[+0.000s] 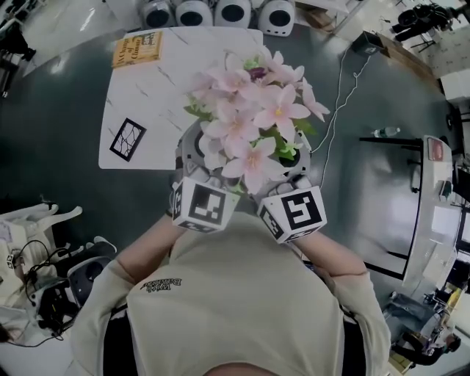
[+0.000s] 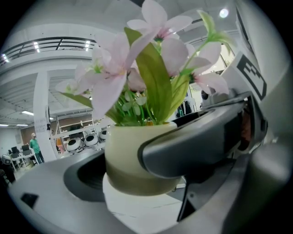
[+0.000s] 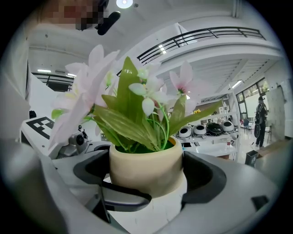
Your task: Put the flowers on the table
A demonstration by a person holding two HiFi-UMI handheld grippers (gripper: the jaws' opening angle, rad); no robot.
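Observation:
A cream pot of pink flowers with green leaves is held between both grippers, over the near right corner of the white marble table. My left gripper is shut on the pot's left side, and its jaws clasp the pot wall. My right gripper is shut on the opposite side, with the pot between its dark pads. White tabletop shows right under the pot. I cannot tell whether the pot touches it. In the head view the blossoms hide the pot and the fingertips.
An orange book lies at the table's far left corner and a black-and-white marker card at its left edge. Round white devices line the far side. A metal bench stands to the right, and cables and gear lie on the floor at left.

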